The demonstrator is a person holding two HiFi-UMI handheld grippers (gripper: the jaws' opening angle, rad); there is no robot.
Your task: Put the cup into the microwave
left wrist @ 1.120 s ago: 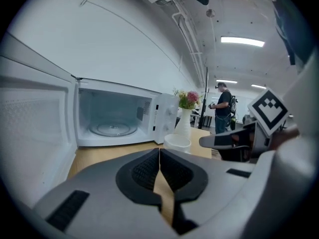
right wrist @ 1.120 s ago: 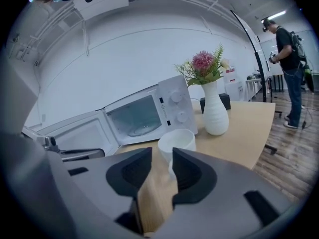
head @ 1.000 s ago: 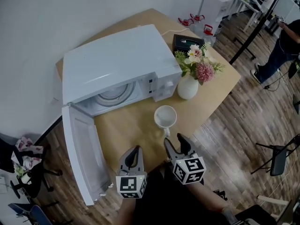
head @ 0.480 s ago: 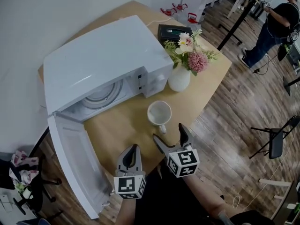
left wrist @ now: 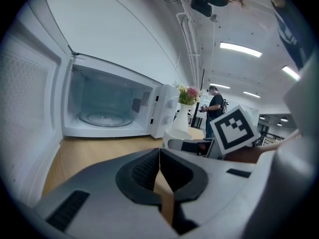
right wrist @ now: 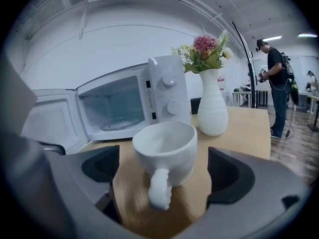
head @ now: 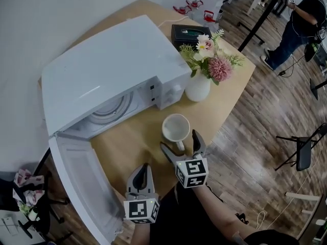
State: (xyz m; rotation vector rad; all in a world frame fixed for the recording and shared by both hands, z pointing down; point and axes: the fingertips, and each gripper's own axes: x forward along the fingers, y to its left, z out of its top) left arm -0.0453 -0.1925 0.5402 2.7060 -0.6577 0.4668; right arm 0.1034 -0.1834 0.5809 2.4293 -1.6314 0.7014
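A white cup (head: 175,128) stands upright on the wooden table (head: 227,103), in front of the open white microwave (head: 112,70), with its handle towards me. My right gripper (head: 180,142) sits just behind the handle. Its jaws have just been opening and now stand wide. In the right gripper view the cup (right wrist: 167,148) and its handle lie between the pads, which do not touch it. My left gripper (head: 142,168) hovers nearer me, shut and empty. In the left gripper view the microwave cavity (left wrist: 104,106) with its glass turntable is visible.
The microwave door (head: 82,182) hangs open to the left, over the table's edge. A white vase of flowers (head: 198,88) stands right of the microwave, close behind the cup. A black box (head: 189,33) lies at the table's far side. A person (head: 301,19) stands far right.
My right gripper has moved forward to the cup's handle and its jaws have spread wide. The left gripper has barely shifted.
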